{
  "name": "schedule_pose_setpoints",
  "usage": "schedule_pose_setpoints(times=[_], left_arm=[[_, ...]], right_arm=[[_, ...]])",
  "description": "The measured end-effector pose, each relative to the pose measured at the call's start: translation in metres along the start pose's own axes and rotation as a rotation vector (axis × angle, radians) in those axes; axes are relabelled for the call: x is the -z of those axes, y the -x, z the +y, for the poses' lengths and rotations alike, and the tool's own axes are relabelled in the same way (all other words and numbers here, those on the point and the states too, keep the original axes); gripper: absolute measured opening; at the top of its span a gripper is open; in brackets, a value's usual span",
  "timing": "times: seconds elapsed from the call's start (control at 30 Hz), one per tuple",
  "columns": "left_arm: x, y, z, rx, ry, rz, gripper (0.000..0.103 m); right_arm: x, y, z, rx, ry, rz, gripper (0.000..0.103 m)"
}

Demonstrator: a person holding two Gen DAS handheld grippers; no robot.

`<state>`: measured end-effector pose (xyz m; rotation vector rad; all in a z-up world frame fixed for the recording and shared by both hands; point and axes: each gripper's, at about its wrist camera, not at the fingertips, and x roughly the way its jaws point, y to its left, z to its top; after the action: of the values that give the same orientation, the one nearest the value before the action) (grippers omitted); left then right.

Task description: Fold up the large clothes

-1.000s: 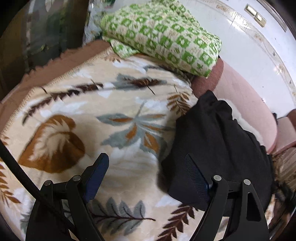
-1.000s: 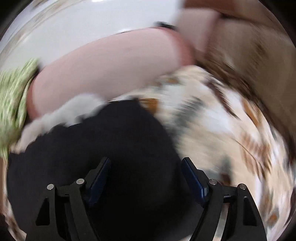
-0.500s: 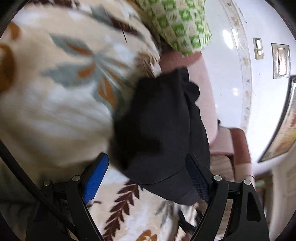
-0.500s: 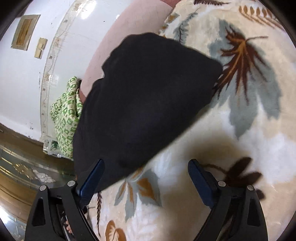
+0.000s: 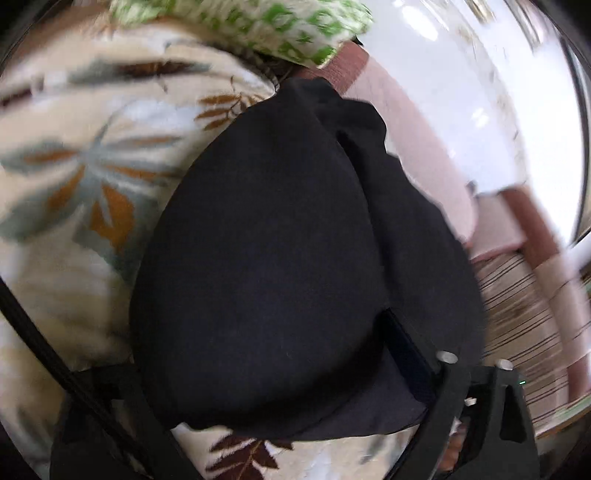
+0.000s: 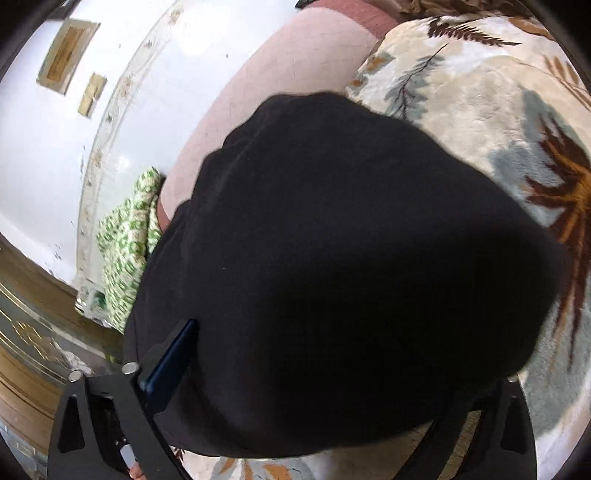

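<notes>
A folded black garment (image 5: 280, 266) lies on a cream blanket with a leaf pattern (image 5: 74, 177). It fills most of both views and also shows in the right wrist view (image 6: 332, 277). My left gripper (image 5: 280, 373) stands open, its jaws wide apart on either side of the garment's near edge; the cloth hides the left finger. My right gripper (image 6: 332, 369) is open too, straddling the garment; its right finger is hidden under the cloth, the left blue pad (image 6: 170, 358) shows.
A green-and-white patterned blanket (image 5: 258, 26) is folded at the head of the bed, also in the right wrist view (image 6: 129, 243). A pink padded headboard (image 6: 280, 88) and white wall lie beyond the garment. Striped bedding (image 5: 517, 302) lies to the right.
Both grippers have moved in close over the black garment, which now sits between their open jaws. Before, they were held farther back over the blanket.
</notes>
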<state>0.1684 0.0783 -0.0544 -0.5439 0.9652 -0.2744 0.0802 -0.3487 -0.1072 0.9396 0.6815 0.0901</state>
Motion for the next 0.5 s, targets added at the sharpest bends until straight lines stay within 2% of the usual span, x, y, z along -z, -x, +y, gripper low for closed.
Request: schedule_pose_setpoints(times=[0.03, 0.07, 0.1, 0.13, 0.27, 0.4, 0.47, 0.5], left_arm=[[0.000, 0.005, -0.006, -0.021, -0.008, -0.007, 0.062], [-0.001, 0.015, -0.014, -0.032, -0.018, -0.019, 0.055], [-0.001, 0.022, -0.018, -0.035, -0.022, -0.026, 0.044], [-0.002, 0.028, -0.021, -0.035, -0.023, -0.031, 0.038], [0.013, 0.060, -0.032, -0.075, -0.071, -0.078, 0.035], [0.041, 0.089, -0.028, -0.088, -0.063, -0.063, 0.035], [0.054, 0.099, -0.025, -0.102, -0.071, -0.047, 0.041], [0.060, 0.100, -0.022, -0.118, -0.076, -0.039, 0.047]], right_arm=[[-0.001, 0.002, 0.000, -0.010, -0.006, 0.011, 0.079], [-0.002, 0.005, 0.002, -0.022, -0.016, 0.021, 0.070], [-0.005, 0.010, 0.007, -0.029, -0.009, 0.022, 0.065], [-0.007, 0.014, 0.013, -0.031, 0.004, 0.019, 0.058], [-0.009, 0.038, 0.040, -0.064, 0.046, -0.005, 0.053], [0.001, 0.074, 0.055, -0.079, 0.086, 0.006, 0.052], [0.012, 0.091, 0.051, -0.069, 0.083, 0.021, 0.053], [0.020, 0.096, 0.046, -0.049, 0.084, 0.040, 0.055]])
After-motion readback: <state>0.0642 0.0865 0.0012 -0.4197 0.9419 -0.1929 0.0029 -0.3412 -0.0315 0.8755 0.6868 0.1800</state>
